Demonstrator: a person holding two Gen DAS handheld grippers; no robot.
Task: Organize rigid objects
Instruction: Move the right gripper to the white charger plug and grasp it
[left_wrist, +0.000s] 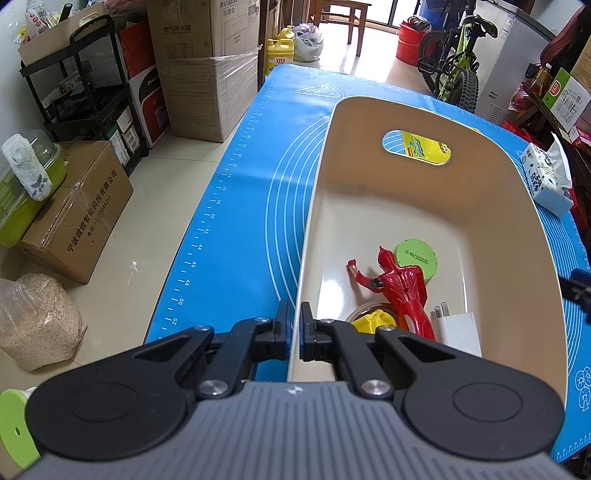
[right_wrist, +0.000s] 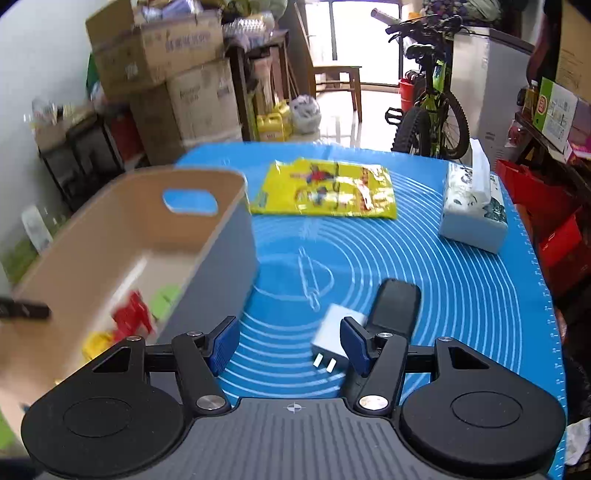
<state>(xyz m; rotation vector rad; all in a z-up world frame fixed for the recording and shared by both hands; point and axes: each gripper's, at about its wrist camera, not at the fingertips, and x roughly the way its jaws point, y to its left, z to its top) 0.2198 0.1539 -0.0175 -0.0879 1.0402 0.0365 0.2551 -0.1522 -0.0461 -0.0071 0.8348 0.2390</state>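
Cluttered storeroom surrounds a blue mat filling mid-frame. We note a beige bin at right of the left view, its left wall clamped by our left gripper; a red figure lies inside at lower centre. Our right gripper stands apart, empty, over the mat, a white charger and black case just beside its right finger.

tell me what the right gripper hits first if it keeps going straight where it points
Probably the bare blue mat: the open right gripper has nothing between its fingers; the white charger lies just right of that line.
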